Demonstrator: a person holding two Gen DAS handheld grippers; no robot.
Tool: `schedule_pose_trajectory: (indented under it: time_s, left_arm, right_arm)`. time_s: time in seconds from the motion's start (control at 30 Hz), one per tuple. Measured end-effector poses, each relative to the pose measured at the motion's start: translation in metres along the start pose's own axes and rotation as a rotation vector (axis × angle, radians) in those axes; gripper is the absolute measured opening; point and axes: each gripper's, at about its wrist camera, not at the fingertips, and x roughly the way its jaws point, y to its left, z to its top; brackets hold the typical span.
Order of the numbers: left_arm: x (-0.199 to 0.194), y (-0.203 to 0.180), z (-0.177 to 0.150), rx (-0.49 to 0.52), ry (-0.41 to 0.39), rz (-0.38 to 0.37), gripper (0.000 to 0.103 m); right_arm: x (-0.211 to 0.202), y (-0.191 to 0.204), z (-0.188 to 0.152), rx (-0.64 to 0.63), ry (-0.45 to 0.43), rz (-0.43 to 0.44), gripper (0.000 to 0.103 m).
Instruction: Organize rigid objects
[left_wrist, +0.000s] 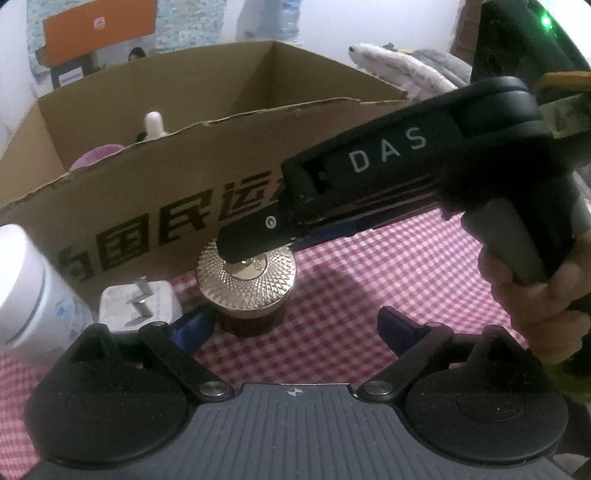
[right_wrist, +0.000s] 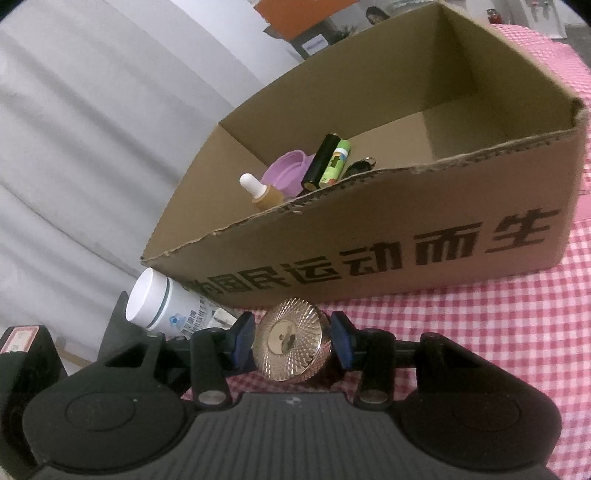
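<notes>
A small dark jar with a round, patterned gold lid (left_wrist: 245, 280) (right_wrist: 290, 345) stands on the red-and-white checked cloth (left_wrist: 351, 295), just in front of the cardboard box (left_wrist: 147, 206) (right_wrist: 406, 236). My right gripper (right_wrist: 292, 345) is shut on the jar, one blue pad pressed on each side of the lid. In the left wrist view the right gripper (left_wrist: 255, 251) comes in from the upper right, held by a hand (left_wrist: 539, 306). My left gripper (left_wrist: 295, 326) is open and holds nothing. Its left fingertip (left_wrist: 195, 325) is close beside the jar's base.
The open box holds a dropper bottle (right_wrist: 258, 192), a purple lid (right_wrist: 288, 170), two batteries (right_wrist: 328, 162) and a key fob. A white bottle (left_wrist: 26, 280) (right_wrist: 162, 302) lies left of the jar beside a white plug adapter (left_wrist: 138, 302). Plush toys (left_wrist: 406, 70) lie behind the box.
</notes>
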Motion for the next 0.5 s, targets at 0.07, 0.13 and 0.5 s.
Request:
schedule_pose_trajectory:
  time_s: [0.07, 0.13, 0.5]
  left_arm:
    - [0.004, -0.005, 0.002, 0.011, -0.001, -0.02, 0.095]
    - [0.008, -0.011, 0.003, 0.032, -0.005, -0.039, 0.095]
    - [0.011, -0.039, 0.01, 0.122, -0.047, -0.099, 0.087]
  right_arm:
    - [-0.007, -0.004, -0.002, 0.006, -0.005, -0.01, 0.048]
    - [-0.015, -0.008, -0.005, 0.011, -0.013, -0.025, 0.048]
    - [-0.064, -0.038, -0.021, 0.102, -0.091, -0.103, 0.048]
